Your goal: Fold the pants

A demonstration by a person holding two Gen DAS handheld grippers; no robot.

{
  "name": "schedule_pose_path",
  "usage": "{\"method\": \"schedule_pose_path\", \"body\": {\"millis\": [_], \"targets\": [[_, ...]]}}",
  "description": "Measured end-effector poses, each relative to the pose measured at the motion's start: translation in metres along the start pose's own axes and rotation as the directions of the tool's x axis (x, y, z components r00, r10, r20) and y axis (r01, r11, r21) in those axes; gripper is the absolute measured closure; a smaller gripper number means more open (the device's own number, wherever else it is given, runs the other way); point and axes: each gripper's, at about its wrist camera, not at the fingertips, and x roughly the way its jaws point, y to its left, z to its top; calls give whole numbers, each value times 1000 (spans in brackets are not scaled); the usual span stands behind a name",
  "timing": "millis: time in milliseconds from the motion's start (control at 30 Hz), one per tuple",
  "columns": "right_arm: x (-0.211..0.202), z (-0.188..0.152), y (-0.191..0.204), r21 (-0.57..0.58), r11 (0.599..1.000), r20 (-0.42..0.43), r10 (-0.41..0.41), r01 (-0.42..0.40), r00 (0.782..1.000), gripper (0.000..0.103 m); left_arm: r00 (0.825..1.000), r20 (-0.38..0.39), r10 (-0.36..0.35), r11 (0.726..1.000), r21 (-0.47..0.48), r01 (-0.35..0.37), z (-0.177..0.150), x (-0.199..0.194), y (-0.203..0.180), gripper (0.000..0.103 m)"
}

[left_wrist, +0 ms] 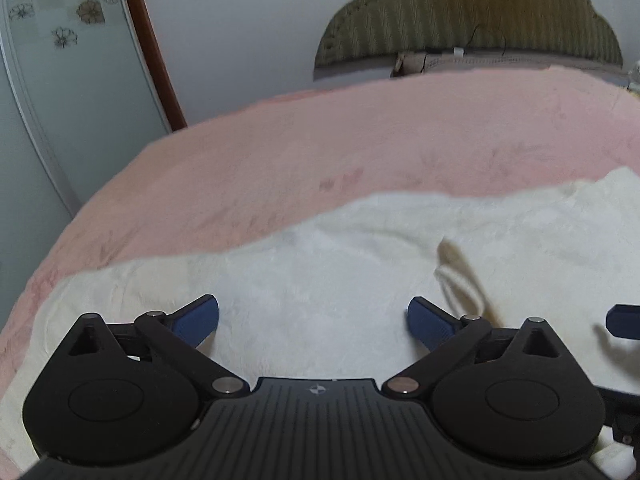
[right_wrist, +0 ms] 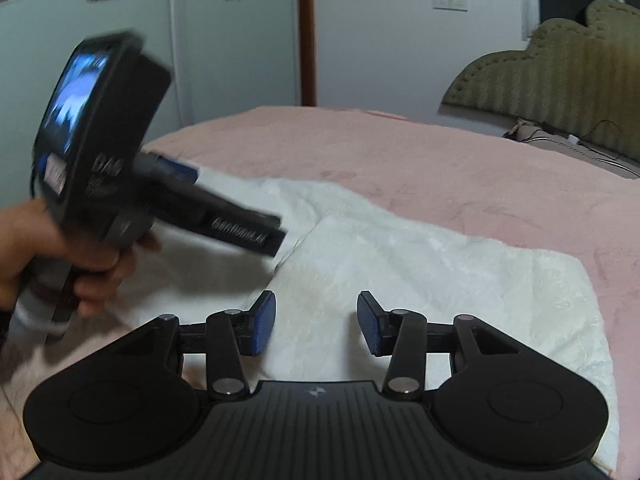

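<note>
Apparently the fluffy white pants (right_wrist: 420, 264) already lay folded on the pink bedspread (left_wrist: 360, 140); left gripper (left_wrist: 313, 320) gaped wide, right gripper (right_wrist: 316, 322) half-open, both empty.

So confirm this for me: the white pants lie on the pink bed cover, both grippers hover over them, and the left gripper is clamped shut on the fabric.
Not quite. The left wrist view shows the left gripper wide open, nothing between its pads. The rest holds: the white pants lie on the pink bed cover, both grippers over them.
</note>
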Motion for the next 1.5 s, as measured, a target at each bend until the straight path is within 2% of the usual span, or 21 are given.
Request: {"method": "schedule_pose_path", "body": {"millis": [100, 167, 233, 367, 433, 467, 833, 1033, 1500], "targets": [[7, -7, 6, -20, 999, -19, -30, 30, 999, 58, 1000, 5, -6, 999, -32, 6, -6, -1, 2, 0], [8, -16, 6, 1, 998, 10, -63, 63, 998, 49, 1000, 11, -5, 999, -32, 6, -8, -1, 2, 0], [7, -21, 2, 48, 995, 17, -88, 87, 996, 33, 1000, 22, -5, 999, -39, 6, -11, -2, 3, 0], [7, -21, -7, 100, 990, 3, -99, 98, 995, 20, 999, 44, -7, 998, -61, 10, -16, -3, 4, 0], [13, -17, -11, 114, 982, -12, -147, 147, 989, 2, 999, 49, -10, 998, -68, 13, -17, -3, 5, 0], [14, -17, -12, 125, 977, -21, -169, 170, 985, 0, 999, 52, -11, 997, -70, 14, -17, -3, 6, 0], [20, -13, -23, 159, 976, -29, -145, 148, 989, 0, 997, 77, -2, 998, -68, 8, -21, -8, 7, 0], [20, -13, -23, 157, 976, -29, -147, 150, 989, 0, 998, 67, -2, 997, -79, 7, -23, -14, 12, 0], [20, -14, -21, 163, 975, -29, -150, 153, 988, 0, 998, 55, -10, 988, -152, 18, -46, -36, 31, 0]]}}
